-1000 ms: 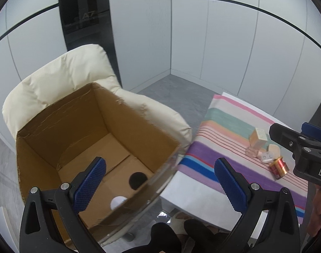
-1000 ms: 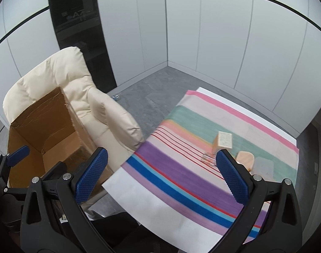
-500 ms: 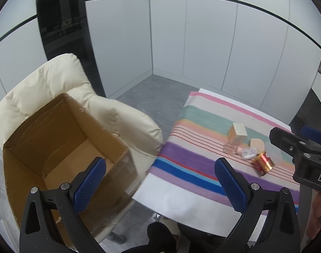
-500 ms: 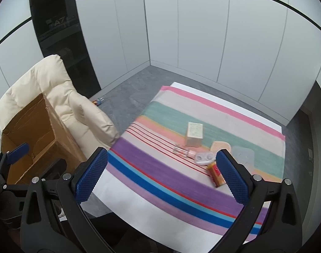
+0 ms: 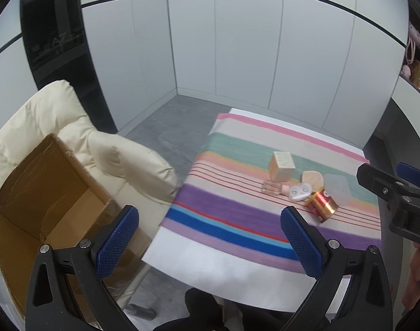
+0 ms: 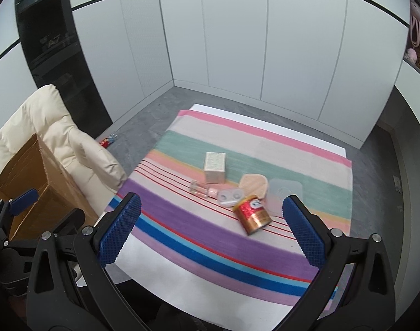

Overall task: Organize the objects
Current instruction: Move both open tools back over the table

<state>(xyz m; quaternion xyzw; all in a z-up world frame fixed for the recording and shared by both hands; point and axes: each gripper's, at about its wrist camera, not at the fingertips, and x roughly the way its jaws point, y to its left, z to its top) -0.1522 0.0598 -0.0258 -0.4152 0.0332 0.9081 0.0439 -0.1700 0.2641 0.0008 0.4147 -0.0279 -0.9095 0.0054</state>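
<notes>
At the left, a cardboard box [image 5: 41, 193] is seated on a chair [image 5: 132, 160]. Both the left gripper [image 5: 210, 237] and the right gripper [image 6: 210, 226] are held apart, empty. Right of the box, the can [image 6: 252, 215] lies tipped amid crowded items on the striped cloth [image 6: 182, 218]; it could be rolled away or neighbours knocked by a careless grab.

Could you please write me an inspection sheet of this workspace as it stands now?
Surface: table under a striped cloth.
Job's things: lying can, small carton, glass bottle, lens case, beige puff, clear lid, all clustered on the cloth; cardboard box on the armchair.
Clutter: small item on the floor, unclear.
Grippers: left gripper and right gripper open, holding nothing.
Cables: nothing seen.
Surroundings: white panel walls, grey floor.
</notes>
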